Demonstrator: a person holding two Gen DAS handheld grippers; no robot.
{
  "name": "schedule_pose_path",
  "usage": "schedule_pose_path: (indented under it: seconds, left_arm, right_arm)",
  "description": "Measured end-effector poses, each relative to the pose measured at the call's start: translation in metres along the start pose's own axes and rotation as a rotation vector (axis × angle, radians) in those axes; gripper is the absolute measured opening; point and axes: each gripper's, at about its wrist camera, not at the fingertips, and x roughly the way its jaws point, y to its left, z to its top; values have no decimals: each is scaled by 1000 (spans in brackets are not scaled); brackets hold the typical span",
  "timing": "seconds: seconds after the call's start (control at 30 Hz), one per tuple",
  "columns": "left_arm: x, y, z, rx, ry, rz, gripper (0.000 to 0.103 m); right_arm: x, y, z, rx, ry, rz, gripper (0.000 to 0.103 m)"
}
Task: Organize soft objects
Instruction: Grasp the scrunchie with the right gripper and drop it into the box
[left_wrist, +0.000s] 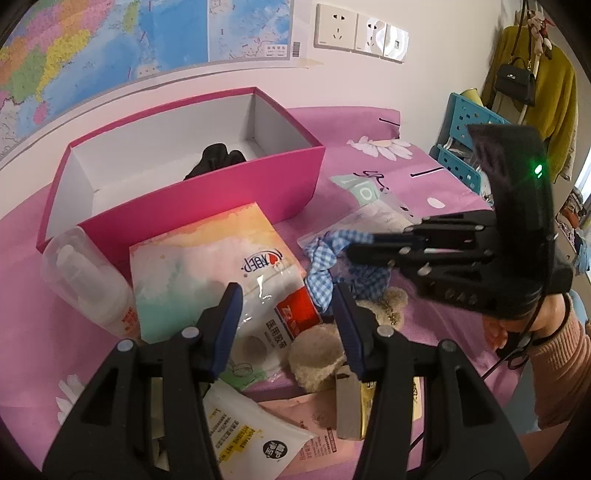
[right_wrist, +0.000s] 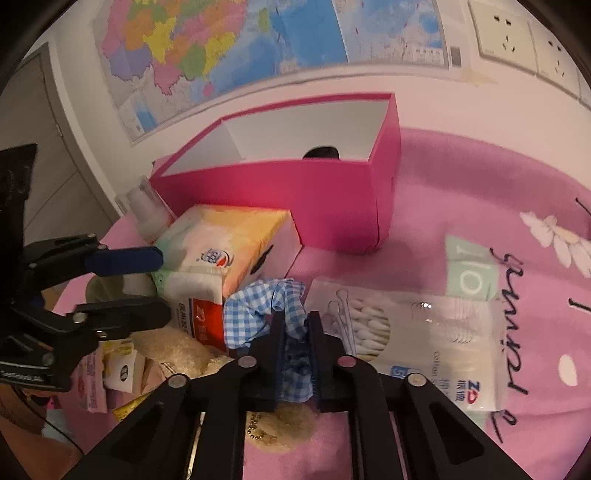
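A blue checked cloth scrunchie (right_wrist: 266, 299) lies on the pink bedspread among packets, and my right gripper (right_wrist: 295, 321) is shut on it, the cloth bunched between the jaws. In the left wrist view the same scrunchie (left_wrist: 325, 258) shows with the right gripper (left_wrist: 354, 247) reaching in from the right. My left gripper (left_wrist: 286, 295) hangs open over a gauze packet and a beige plush toy (left_wrist: 317, 354), gripping nothing. The pink box (left_wrist: 221, 199) stands behind, with a black soft item (left_wrist: 216, 158) inside.
A pastel tissue pack (left_wrist: 207, 258) leans against the box, with a clear-capped bottle (left_wrist: 85, 277) to its left. A cotton swab bag (right_wrist: 406, 325) lies right of the scrunchie. Wet wipes (left_wrist: 251, 432) and sachets lie near me. A person's sleeve (left_wrist: 561, 369) is at the right.
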Motion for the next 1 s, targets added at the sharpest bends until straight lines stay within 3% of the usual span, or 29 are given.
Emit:
schedule_pose_path:
  seconds: [0.3, 0.53, 0.63, 0.7, 1.0]
  left_arm:
    - [-2, -4, 7, 15, -26, -79, 52]
    - [-4, 2, 38, -7, -73, -124, 52]
    - [-7, 7, 54, -15, -104, -111, 46]
    - [-9, 10, 63, -21, -117, -99, 36]
    - [2, 29, 105, -62, -127, -36, 34]
  right_arm:
    - [-50, 5, 14, 20, -123, 67, 7]
    - [-75, 24, 48, -27, -206, 116, 7]
    - [-79, 27, 65, -45, -234, 128, 7]
    - [-78, 27, 76, -52, -242, 132, 7]
    - [-52, 20, 119, -59, -239, 108, 8]
